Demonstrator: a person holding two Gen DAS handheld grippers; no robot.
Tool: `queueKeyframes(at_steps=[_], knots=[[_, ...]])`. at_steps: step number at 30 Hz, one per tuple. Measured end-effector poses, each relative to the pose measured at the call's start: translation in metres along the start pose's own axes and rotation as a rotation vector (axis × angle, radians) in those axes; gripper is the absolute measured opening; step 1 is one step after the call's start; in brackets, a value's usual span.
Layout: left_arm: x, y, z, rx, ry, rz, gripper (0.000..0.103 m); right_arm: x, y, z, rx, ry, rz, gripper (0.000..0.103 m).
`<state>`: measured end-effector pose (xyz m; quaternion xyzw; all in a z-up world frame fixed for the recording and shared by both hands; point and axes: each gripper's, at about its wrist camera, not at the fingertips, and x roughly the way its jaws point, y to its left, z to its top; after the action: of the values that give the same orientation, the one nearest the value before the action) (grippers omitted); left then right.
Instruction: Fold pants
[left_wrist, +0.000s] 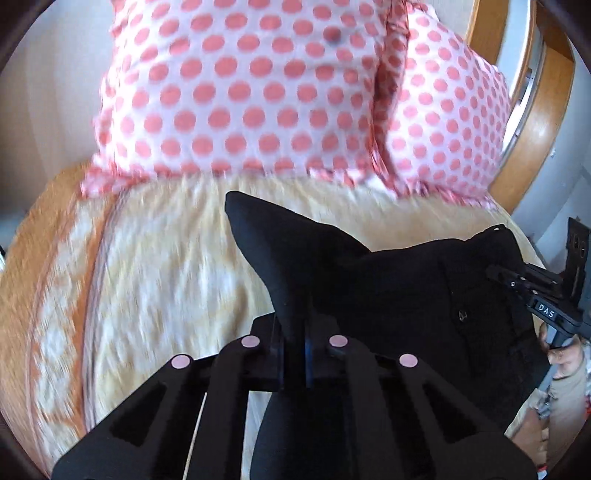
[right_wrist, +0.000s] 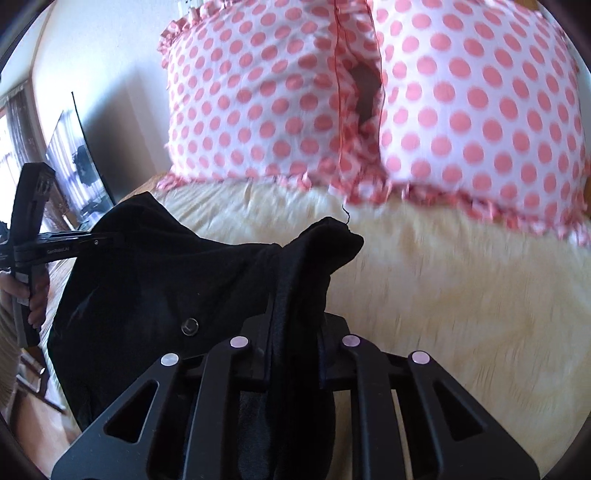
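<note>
Both tools are matte black plastic. The left gripper and the right gripper each show four ribbed linkage arms capped with pale pink round pins and triangular cut-outs. Bare skin shows on the right hand. White lettering marks the handles.

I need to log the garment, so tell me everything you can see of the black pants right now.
The black pants are plain, dark, matte cloth with a small round button on the front. They hang bunched and lifted over the cream patterned bedspread, with both ends pinched: the left gripper and right gripper are each shut on a gathered edge. Fabric peaks above each grip and sags between them.
</note>
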<state>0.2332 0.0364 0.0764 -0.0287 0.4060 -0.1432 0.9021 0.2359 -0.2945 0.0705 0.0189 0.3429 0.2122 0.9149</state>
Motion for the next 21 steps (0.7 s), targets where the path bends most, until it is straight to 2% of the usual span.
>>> queueKeyframes(at_steps=[4,6,8,10,11,12,13,15,16,17,18,19,21], knots=[[0.018,0.009,0.048,-0.027,-0.073,0.040,0.007,0.024,-0.008,0.038,-0.013,-0.056,-0.063,0.016],[0.034,0.015,0.063,-0.026,-0.073,0.068,0.007,0.041,-0.016,0.050,-0.002,-0.048,-0.086,0.016],[0.060,0.022,0.071,-0.041,-0.018,0.091,0.007,0.067,-0.024,0.053,0.003,0.020,-0.105,0.016],[0.087,0.027,0.067,-0.051,0.061,0.108,0.009,0.093,-0.025,0.046,-0.023,0.123,-0.163,0.017],[0.096,0.026,0.063,-0.039,0.078,0.132,0.014,0.102,-0.025,0.040,-0.037,0.154,-0.189,0.017],[0.105,0.024,0.059,-0.017,0.089,0.170,0.022,0.105,-0.024,0.038,-0.042,0.158,-0.199,0.018],[0.110,0.021,0.056,-0.001,0.089,0.199,0.026,0.105,-0.024,0.037,-0.043,0.153,-0.216,0.020],[0.112,0.016,0.054,0.023,0.075,0.251,0.036,0.104,-0.025,0.037,-0.033,0.156,-0.248,0.030],[0.111,0.014,0.056,0.029,0.077,0.274,0.041,0.102,-0.027,0.037,-0.032,0.158,-0.276,0.044],[0.108,0.013,0.057,0.034,0.076,0.296,0.053,0.099,-0.029,0.037,-0.034,0.158,-0.309,0.057],[0.100,0.012,0.059,0.037,0.064,0.315,0.061,0.094,-0.030,0.037,-0.035,0.152,-0.341,0.062],[0.092,0.012,0.059,0.036,0.046,0.321,0.063,0.080,-0.031,0.036,-0.032,0.124,-0.383,0.067],[0.063,0.006,0.053,0.045,-0.016,0.325,0.078,0.049,-0.027,0.032,-0.032,0.045,-0.455,0.068]])
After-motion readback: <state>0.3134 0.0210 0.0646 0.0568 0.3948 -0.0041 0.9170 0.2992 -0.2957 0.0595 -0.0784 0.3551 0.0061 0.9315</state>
